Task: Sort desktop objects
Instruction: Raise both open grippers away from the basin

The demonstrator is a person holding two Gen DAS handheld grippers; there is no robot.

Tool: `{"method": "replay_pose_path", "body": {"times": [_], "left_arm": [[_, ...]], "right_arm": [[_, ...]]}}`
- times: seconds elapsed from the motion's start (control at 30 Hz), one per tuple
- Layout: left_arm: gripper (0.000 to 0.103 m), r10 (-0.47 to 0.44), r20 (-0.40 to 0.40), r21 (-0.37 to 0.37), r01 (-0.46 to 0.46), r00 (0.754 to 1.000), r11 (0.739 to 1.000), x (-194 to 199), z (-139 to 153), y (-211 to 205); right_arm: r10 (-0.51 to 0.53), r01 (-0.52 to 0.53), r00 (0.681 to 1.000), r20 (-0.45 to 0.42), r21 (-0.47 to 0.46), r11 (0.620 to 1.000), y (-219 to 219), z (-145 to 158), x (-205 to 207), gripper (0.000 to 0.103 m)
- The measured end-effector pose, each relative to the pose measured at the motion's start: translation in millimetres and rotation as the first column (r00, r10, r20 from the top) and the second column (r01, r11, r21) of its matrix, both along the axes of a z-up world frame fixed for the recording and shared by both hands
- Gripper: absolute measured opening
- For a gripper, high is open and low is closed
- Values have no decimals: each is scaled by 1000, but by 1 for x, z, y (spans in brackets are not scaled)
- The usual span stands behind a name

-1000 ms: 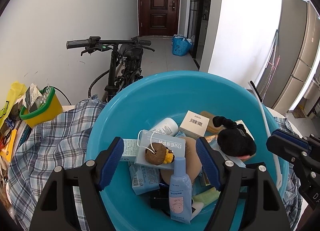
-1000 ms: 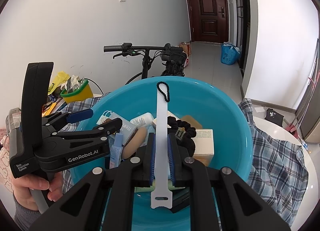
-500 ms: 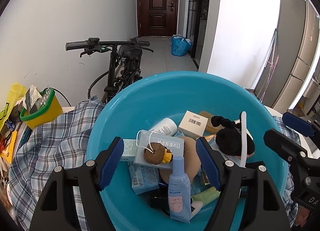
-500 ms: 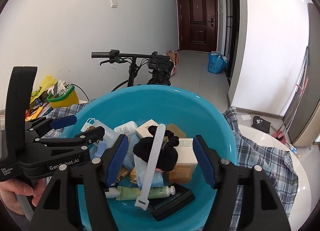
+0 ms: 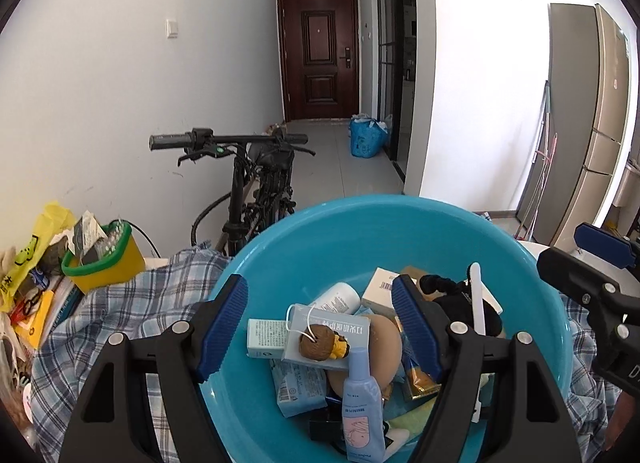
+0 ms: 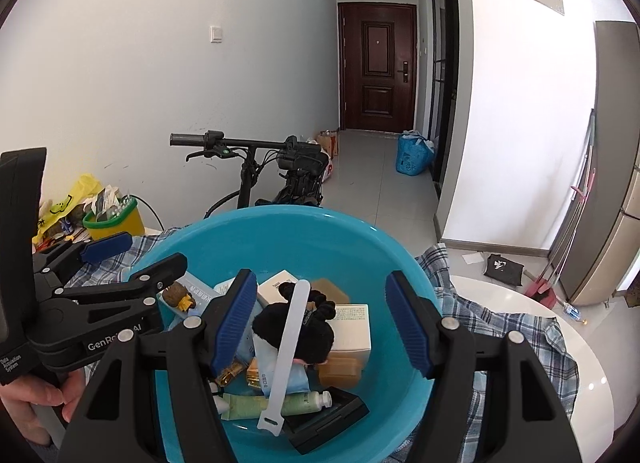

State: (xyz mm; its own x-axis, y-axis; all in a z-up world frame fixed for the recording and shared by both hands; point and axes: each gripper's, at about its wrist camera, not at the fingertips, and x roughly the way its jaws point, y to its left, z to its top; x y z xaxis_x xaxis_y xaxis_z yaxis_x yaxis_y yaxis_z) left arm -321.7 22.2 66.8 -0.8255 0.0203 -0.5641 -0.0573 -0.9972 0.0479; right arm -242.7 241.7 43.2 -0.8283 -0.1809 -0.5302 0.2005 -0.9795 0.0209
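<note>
I see the white strap (image 6: 286, 351) lying in the big blue basin (image 6: 280, 231), across a black fuzzy thing (image 6: 296, 333) and a pale green tube (image 6: 276, 403). The basin is right in front of both my grippers and full of small things: a white box (image 6: 352, 327), a little brown toy (image 5: 320, 343) on a pack with Chinese writing, and a light blue bottle (image 5: 360, 403) near me. My right gripper (image 6: 322, 323) has its blue pads spread wide with nothing in them. My left gripper (image 5: 320, 327) is spread wide too, and I can read "GenRo" and "Data Acquisition System" on its side. The basin sits on a blue checked cloth (image 6: 500, 327) over a white round table (image 6: 560, 323). On the far left is a yellow tub (image 5: 108, 263) with a green rim. Behind stand a black bike (image 6: 260, 167), a dark brown door (image 6: 376, 67) and a blue bag (image 6: 412, 153).
</note>
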Motion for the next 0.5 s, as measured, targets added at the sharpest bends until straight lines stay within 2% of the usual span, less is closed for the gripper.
{"method": "replay_pose_path", "body": {"times": [0.03, 0.1, 0.13, 0.17, 0.23, 0.27, 0.3, 0.37, 0.43, 0.5], "left_arm": [[77, 6, -25, -19, -6, 1000, 1000, 3, 4, 2], [78, 7, -88, -11, -8, 996, 1000, 11, 12, 0], [80, 6, -125, 7, -5, 992, 1000, 16, 17, -2], [87, 7, -165, 26, -3, 986, 1000, 21, 22, -5], [90, 13, -252, 52, 0, 968, 999, 32, 31, -10], [91, 17, -294, 56, 0, 956, 998, 38, 36, -11], [96, 19, -332, 52, -1, 943, 999, 44, 40, -13], [103, 26, -400, 40, -10, 916, 999, 53, 46, -15], [103, 41, -438, 32, -30, 898, 999, 60, 52, -17], [103, 65, -450, 43, -51, 891, 998, 64, 56, -21]], "right_arm": [[-11, 11, 1000, -8, -5, 1000, 2, 3, 2, 67], [-25, 25, 999, -43, -5, 1000, 4, 10, 8, 74], [-30, 30, 997, -66, -4, 1000, 5, 14, 11, 76], [-38, 38, 995, -89, -5, 999, 5, 18, 15, 81], [-55, 54, 989, -138, -12, 998, 7, 26, 22, 91], [-64, 62, 985, -158, -15, 998, 9, 29, 25, 100], [-76, 75, 981, -178, -16, 997, 10, 32, 28, 103], [-101, 99, 971, -217, -18, 995, 12, 38, 32, 103], [-118, 114, 963, -241, -30, 993, 15, 43, 35, 103], [-124, 115, 961, -248, -50, 992, 19, 47, 34, 103]]}}
